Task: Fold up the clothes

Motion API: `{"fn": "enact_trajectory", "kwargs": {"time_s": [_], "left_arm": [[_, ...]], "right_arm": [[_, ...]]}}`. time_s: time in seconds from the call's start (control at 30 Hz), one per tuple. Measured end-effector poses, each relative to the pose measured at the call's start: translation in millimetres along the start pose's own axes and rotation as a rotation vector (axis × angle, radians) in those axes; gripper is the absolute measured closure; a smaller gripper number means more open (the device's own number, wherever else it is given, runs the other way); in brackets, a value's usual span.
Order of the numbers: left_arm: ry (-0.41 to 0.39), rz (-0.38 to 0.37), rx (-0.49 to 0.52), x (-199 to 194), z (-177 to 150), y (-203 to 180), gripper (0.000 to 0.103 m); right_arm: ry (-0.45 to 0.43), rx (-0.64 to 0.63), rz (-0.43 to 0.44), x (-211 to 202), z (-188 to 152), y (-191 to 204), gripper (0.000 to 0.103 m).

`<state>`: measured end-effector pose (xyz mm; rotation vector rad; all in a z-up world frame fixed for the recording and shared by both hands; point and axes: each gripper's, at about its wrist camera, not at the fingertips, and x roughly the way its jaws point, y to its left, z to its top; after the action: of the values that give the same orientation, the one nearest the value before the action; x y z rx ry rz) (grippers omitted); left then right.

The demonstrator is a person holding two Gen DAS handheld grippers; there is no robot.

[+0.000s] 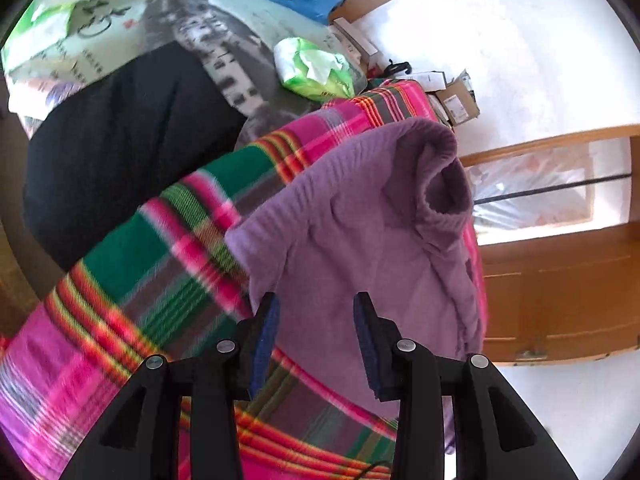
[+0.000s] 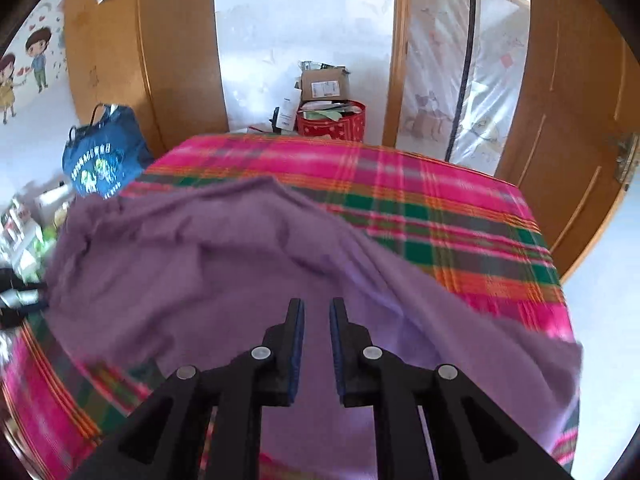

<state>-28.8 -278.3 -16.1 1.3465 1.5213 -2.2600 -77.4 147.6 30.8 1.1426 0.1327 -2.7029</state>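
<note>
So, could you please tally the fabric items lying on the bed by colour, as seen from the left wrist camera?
Purple: 1, the purple sweater
Black: 1, the black garment
Pink and green plaid: 1, the plaid blanket under the sweater
Total: 3
Both the left gripper and the right gripper are open above the sweater.

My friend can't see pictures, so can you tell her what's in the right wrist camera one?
A soft purple knitted sweater lies rumpled on a pink, green and orange plaid blanket. The black right gripper with blue pads hovers over it, jaws slightly apart and holding nothing. Behind are wooden doors, a red round box and a blue tote bag.
</note>
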Motion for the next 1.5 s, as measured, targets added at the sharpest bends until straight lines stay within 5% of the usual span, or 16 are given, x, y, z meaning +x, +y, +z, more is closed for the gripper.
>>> {"fn": "enact_trajectory", "kwargs": {"time_s": [0.1, 0.33, 0.5, 1.07, 1.5], "left_arm": [[-0.006, -0.004, -0.021, -3.9, -2.7, 5.2, 0.062], [-0.029, -0.002, -0.063, -12.1, -6.4, 16.4, 0.057], [-0.029, -0.004, -0.064, -9.1, -8.0, 14.0, 0.057], [-0.006, -0.059, -0.088, 8.7, -0.8, 4.1, 0.057], [-0.014, -0.08, -0.097, 11.3, 10.2, 4.6, 0.058]], "right_arm": [[0.021, 0.02, 0.064, -5.5, -31.3, 5.0, 0.082], [0.028, 0.107, 0.069, -4.6, -71.5, 12.6, 0.08], [0.013, 0.126, 0.046, -12.3, -85.2, 10.5, 0.071], [0.11, 0.22, 0.413, 29.3, -71.5, 73.5, 0.064], [0.09, 0.329, 0.36, 52.4, -48.1, 88.1, 0.063]]}}
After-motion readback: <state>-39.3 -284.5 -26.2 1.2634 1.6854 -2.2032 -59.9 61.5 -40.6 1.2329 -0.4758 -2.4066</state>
